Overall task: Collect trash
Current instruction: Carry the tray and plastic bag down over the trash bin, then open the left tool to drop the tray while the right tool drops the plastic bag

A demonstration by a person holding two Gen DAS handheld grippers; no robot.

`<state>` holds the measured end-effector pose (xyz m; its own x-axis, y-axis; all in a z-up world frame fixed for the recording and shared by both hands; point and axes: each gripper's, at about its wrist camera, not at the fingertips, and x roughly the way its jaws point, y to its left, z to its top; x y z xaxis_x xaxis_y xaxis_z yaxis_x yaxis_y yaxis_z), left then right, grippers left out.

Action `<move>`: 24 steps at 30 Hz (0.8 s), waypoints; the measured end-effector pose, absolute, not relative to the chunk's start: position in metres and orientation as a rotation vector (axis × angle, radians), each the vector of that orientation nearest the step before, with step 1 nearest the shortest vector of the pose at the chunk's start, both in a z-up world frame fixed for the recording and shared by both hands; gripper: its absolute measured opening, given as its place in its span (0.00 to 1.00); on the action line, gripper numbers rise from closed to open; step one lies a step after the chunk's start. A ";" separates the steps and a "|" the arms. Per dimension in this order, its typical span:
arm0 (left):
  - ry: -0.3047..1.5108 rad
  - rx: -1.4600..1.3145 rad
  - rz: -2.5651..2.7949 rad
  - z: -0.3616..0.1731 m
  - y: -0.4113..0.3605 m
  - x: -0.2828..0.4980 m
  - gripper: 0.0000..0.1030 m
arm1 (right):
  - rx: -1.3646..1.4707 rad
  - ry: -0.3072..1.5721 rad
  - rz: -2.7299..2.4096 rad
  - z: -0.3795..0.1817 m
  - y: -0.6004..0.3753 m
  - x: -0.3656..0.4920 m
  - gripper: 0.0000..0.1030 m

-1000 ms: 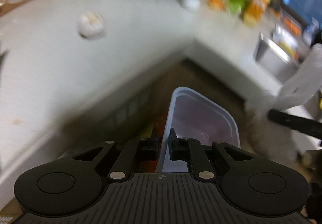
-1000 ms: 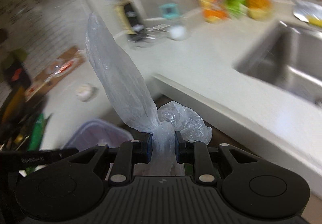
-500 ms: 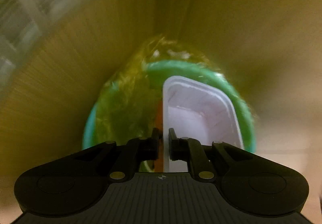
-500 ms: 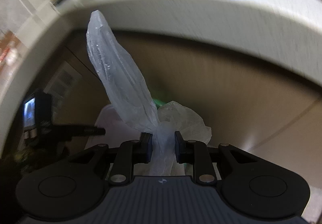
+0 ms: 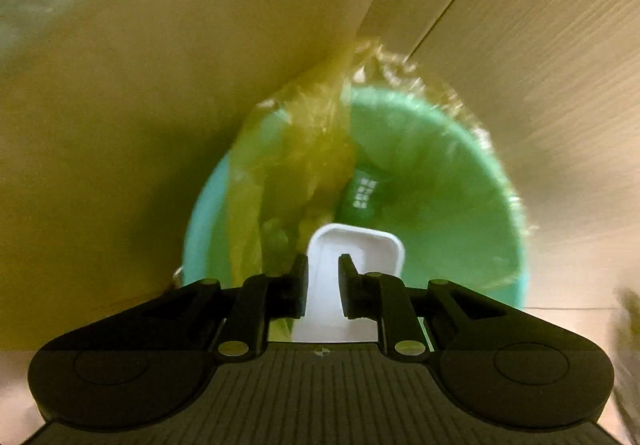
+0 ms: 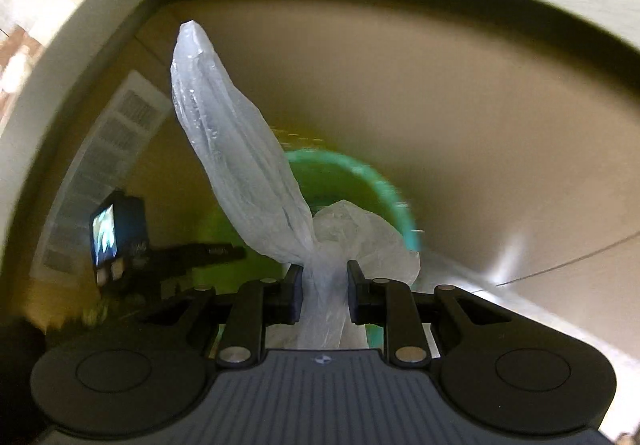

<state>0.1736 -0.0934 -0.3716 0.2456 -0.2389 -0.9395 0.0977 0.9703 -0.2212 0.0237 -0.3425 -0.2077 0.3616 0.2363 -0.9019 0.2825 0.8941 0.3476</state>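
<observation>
While crinkly yellow liner (image 5: 304,149) drapes it, round green bin (image 5: 448,181) gapes

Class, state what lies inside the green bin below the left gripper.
Inside the green bin: a yellow-green liner and a small printed item at the bottom. The white tray covers whatever lies nearer.

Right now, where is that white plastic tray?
In the left wrist view the white tray sits between the left tongs, which have just been opening, directly over the green bin with its yellow liner.
</observation>
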 end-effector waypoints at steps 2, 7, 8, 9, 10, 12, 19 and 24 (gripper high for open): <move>1.287 -0.176 -0.245 -0.346 -0.084 0.160 0.18 | 0.513 1.203 0.012 -0.206 -0.331 0.034 0.20; 1.219 -0.260 -0.254 -0.296 -0.058 0.131 0.18 | 0.583 1.286 0.082 -0.217 -0.305 0.061 0.31; 1.204 -0.270 -0.247 -0.288 -0.054 0.125 0.18 | 0.567 1.297 0.083 -0.217 -0.300 0.062 0.34; 1.196 -0.279 -0.241 -0.284 -0.050 0.123 0.18 | 0.542 1.300 0.082 -0.215 -0.295 0.063 0.38; 1.186 -0.297 -0.233 -0.279 -0.044 0.119 0.18 | 0.518 1.300 0.080 -0.212 -0.293 0.065 0.39; 1.172 -0.327 -0.216 -0.275 -0.035 0.112 0.18 | 0.478 1.296 0.085 -0.205 -0.288 0.064 0.39; 1.097 -0.358 -0.179 -0.222 -0.012 0.090 0.18 | 0.423 1.278 0.123 -0.169 -0.278 0.068 0.41; 0.951 -0.355 -0.210 -0.146 0.002 0.077 0.18 | 0.430 1.226 0.270 -0.139 -0.243 0.080 0.47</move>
